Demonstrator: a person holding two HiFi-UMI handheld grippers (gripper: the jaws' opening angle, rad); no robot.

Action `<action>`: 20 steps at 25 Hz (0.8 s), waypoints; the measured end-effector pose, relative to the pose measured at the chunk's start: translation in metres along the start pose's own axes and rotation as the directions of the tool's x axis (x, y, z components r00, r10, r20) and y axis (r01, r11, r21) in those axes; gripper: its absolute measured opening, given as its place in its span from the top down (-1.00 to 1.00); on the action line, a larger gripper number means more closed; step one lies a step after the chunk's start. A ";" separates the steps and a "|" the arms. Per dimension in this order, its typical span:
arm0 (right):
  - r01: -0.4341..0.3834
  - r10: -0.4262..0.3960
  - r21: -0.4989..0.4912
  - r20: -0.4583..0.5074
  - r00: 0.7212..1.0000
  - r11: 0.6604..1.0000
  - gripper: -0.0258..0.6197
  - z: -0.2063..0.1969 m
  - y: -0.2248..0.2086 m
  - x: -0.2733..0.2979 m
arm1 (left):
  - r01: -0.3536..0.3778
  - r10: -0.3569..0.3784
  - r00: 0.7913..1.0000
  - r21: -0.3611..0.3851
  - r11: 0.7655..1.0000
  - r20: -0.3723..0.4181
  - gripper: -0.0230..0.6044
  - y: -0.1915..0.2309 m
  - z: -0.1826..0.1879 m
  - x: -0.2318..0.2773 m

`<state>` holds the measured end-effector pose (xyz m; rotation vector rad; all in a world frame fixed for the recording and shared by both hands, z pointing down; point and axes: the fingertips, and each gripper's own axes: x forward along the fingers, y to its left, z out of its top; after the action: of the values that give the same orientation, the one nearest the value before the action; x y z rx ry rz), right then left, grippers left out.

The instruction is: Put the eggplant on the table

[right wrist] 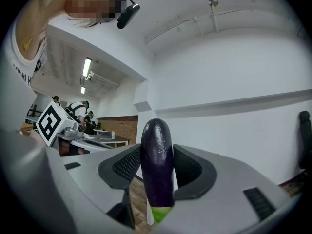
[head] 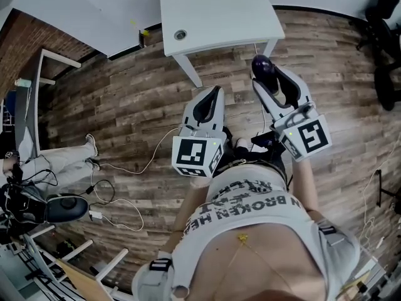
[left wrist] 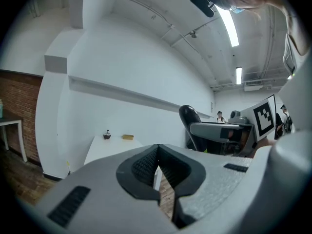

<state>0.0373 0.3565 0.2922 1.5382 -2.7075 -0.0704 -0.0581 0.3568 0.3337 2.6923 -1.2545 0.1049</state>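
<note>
Eggplant pinched in the right claw, not yet on the counter.
The right claw point(head: 269, 75) grips the eggplant point(right wrist: 157, 152), green end down, over the wood floor point(head: 125, 105) just near the white counter point(head: 213, 5). The left claw point(left wrist: 157, 167) is pressed together, empty.

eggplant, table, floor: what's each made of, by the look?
Eggplant: glossy dark purple skin with highlights and a green stem end. Whether it is real or a plastic replica, I cannot tell.
Table: smooth matte white top and legs, likely laminate or painted board.
Floor: wood-grain planks in mixed browns, either wood or printed vinyl.
</note>
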 end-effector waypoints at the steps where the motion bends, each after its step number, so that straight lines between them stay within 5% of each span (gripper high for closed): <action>1: 0.006 -0.006 -0.001 0.001 1.000 1.000 0.29 0.001 -0.002 0.008 | 0.000 0.000 1.000 0.004 1.000 0.006 0.91 0.009 0.004 0.004; 20: 0.085 -0.086 -0.011 -0.026 0.996 0.996 0.29 -0.007 -0.027 0.157 | 0.085 -0.085 0.996 0.006 0.996 -0.010 0.91 0.146 0.024 0.082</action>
<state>-0.0199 0.2076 0.2979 1.6400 -2.6169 -0.0644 -0.1172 0.1986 0.3392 2.7430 -1.1371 0.1114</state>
